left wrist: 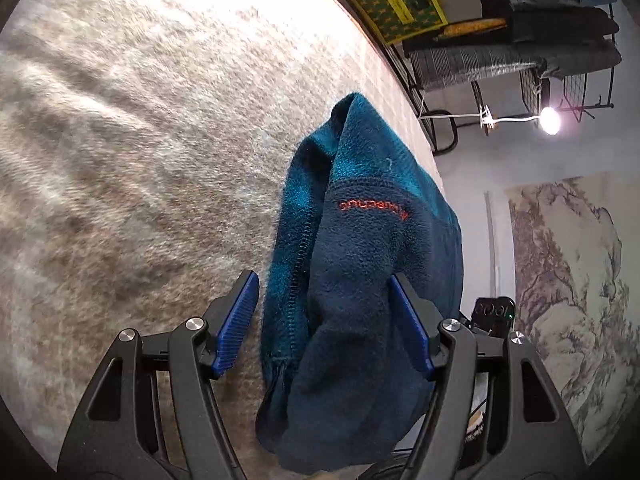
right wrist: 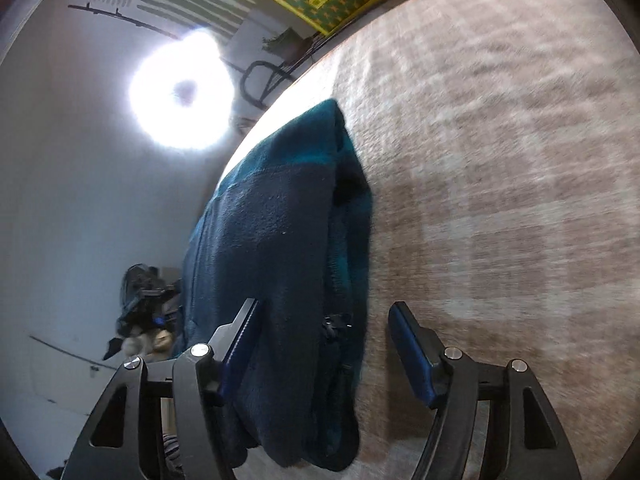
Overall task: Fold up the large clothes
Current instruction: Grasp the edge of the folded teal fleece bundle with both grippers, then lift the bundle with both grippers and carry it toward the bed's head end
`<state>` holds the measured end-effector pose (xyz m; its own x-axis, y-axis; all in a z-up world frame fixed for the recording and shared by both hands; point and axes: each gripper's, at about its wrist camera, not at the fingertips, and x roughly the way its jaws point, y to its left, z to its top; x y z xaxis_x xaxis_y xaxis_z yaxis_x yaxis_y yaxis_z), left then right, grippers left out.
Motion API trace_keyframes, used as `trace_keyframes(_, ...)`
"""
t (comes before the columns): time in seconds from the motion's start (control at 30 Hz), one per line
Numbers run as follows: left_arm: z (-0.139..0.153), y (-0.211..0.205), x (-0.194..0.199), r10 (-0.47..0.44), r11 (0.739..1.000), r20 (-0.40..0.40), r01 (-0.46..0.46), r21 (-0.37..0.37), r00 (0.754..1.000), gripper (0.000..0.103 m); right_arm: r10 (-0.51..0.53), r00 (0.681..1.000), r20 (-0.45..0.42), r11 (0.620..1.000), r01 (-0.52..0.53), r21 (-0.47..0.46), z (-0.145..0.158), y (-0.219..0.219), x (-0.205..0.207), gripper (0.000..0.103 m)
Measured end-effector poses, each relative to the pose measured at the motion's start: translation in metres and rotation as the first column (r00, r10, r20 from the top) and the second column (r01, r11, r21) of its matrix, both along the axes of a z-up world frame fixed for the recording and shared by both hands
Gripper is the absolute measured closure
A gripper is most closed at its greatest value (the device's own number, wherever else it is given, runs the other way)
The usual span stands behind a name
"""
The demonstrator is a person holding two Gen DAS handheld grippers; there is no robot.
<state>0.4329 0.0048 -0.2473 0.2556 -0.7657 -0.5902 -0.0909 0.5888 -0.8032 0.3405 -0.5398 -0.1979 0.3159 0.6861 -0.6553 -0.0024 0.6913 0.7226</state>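
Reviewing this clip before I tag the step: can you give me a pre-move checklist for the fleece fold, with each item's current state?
1. Left gripper open around the blue fleece: ok, jaws spread with fabric between them.
2. Right gripper open around the fleece: ok, jaws spread, not clamped.
3. Pads actually touching fabric: cannot tell; the fleece fills the gaps, but contact is unclear.
4. Fleece bundled into a narrow fold on the checked surface: ok.
5. Zipper edge lying neatly along the fold: ok in the left wrist view.
6. Fleece fully supported on the surface near its edge: cannot tell; it lies close to the edge.
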Motion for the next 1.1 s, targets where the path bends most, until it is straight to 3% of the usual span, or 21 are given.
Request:
trace_keyframes(0.23, -0.003, -0.001, 0.011, -0.036, 0.997, -0.007, 0.036, -0.065, 0.999, 0.036, 0.021, 1.000, 0.012, 0.993, -0.022, 0.116, -0.009, 0.006, 0.005, 0.038)
trace_keyframes(0.3, -0.001, 0.000, 0.010, -0.035, 0.994, -0.013, 0.033, -0.101, 0.999, 0.038, 0.049, 0.999, 0.020, 0.992, -0.051, 0.114, -0.009, 0.011, 0.005, 0.038)
trace_keyframes(0.43, 0.001, -0.005, 0.009, -0.042, 0.997, -0.006, 0.041, -0.068, 0.999, 0.038, 0.050, 0.998, 0.023, 0.991, -0.052, 0.122, -0.013, 0.014, 0.006, 0.040)
trace_keyframes(0.57, -0.006, -0.009, 0.010, -0.023, 0.996, -0.024, 0.021, -0.091, 0.999, 0.038, 0.046, 0.999, 0.027, 0.992, -0.049, 0.115, -0.016, 0.021, 0.012, 0.038)
trace_keyframes(0.67, 0.001, -0.016, 0.009, -0.039, 0.997, 0.003, 0.039, -0.069, 0.999, 0.054, 0.040, 0.999, 0.028, 0.994, -0.043, 0.103, -0.016, 0.028, 0.012, 0.051)
trace_keyframes(0.7, 0.006, -0.017, 0.008, -0.051, 0.997, 0.009, 0.051, -0.056, 0.999, 0.057, 0.035, 0.999, 0.036, 0.995, -0.038, 0.090, -0.015, 0.029, 0.010, 0.061)
trace_keyframes(0.8, 0.013, -0.020, 0.005, -0.070, 0.997, 0.042, 0.071, -0.019, 0.997, 0.059, 0.052, 0.995, 0.081, 0.997, -0.056, 0.044, -0.006, 0.039, 0.009, 0.066)
trace_keyframes(0.83, 0.011, -0.019, 0.004, -0.067, 0.998, 0.039, 0.068, -0.019, 0.997, 0.059, 0.056, 0.995, 0.080, 0.998, -0.058, 0.031, -0.005, 0.041, 0.010, 0.063)
trace_keyframes(0.87, 0.010, -0.019, 0.004, -0.058, 0.998, 0.030, 0.058, -0.011, 0.998, 0.050, 0.048, 0.997, 0.068, 0.998, -0.050, 0.028, -0.007, 0.042, 0.012, 0.057)
trace_keyframes(0.9, 0.008, -0.019, 0.005, -0.046, 0.999, 0.013, 0.046, 0.007, 0.999, 0.035, 0.034, 0.998, 0.052, 0.999, -0.036, 0.027, -0.010, 0.042, 0.013, 0.045)
trace_keyframes(0.93, 0.004, -0.017, 0.005, -0.036, 0.999, 0.001, 0.036, 0.006, 0.999, 0.033, 0.023, 0.999, 0.038, 0.999, -0.024, 0.027, -0.013, 0.042, 0.015, 0.039)
trace_keyframes(1.1, 0.000, -0.017, 0.006, -0.015, 0.999, 0.014, 0.015, -0.048, 1.000, 0.032, 0.013, 0.999, 0.036, 0.997, -0.016, 0.075, -0.018, 0.048, 0.019, 0.037)
